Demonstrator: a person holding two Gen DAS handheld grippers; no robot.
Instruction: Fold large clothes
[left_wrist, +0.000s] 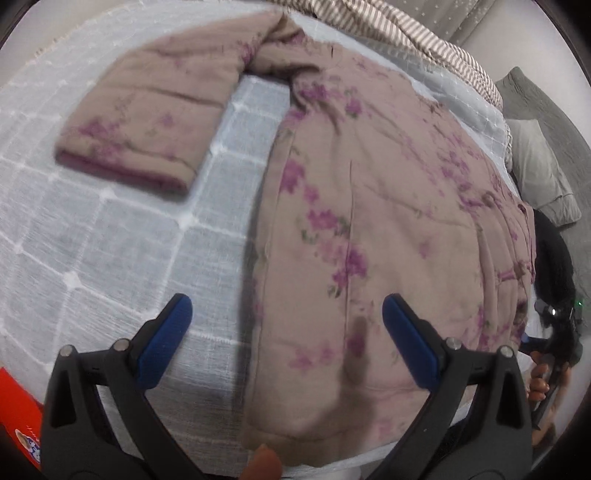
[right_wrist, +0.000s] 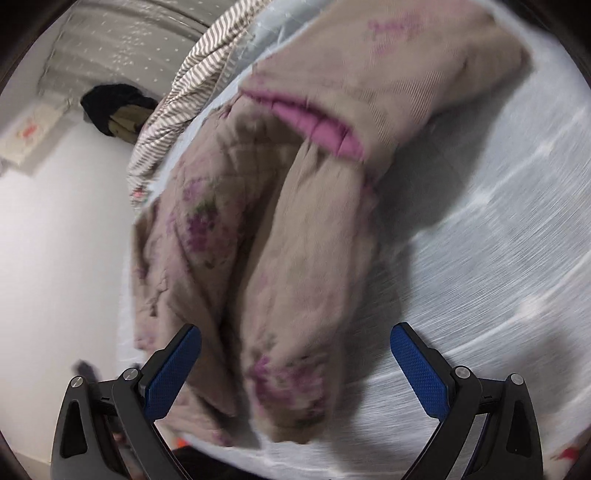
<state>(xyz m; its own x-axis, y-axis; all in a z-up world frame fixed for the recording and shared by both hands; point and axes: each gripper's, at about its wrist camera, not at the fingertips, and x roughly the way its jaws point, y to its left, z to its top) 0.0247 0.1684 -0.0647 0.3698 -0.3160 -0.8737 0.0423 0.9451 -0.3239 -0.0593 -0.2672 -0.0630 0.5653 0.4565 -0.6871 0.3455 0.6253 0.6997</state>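
A padded beige jacket with purple flowers (left_wrist: 369, 206) lies on a pale checked bed cover (left_wrist: 92, 229). One sleeve (left_wrist: 147, 122) stretches out to the left, its pink-lined cuff near. My left gripper (left_wrist: 288, 325) is open above the jacket's near hem and left edge, holding nothing. In the right wrist view the jacket (right_wrist: 266, 258) is bunched in folds, a sleeve with pink lining (right_wrist: 317, 122) lying across it. My right gripper (right_wrist: 295, 354) is open, its jaws wide either side of a fold, not closed on it. The view is blurred.
A striped blanket (left_wrist: 424, 40) lies at the far bed edge, also seen in the right wrist view (right_wrist: 177, 96). Grey pillows (left_wrist: 539, 162) sit at right. A red box (left_wrist: 18, 417) is at lower left. The white floor (right_wrist: 55, 258) lies left of the bed.
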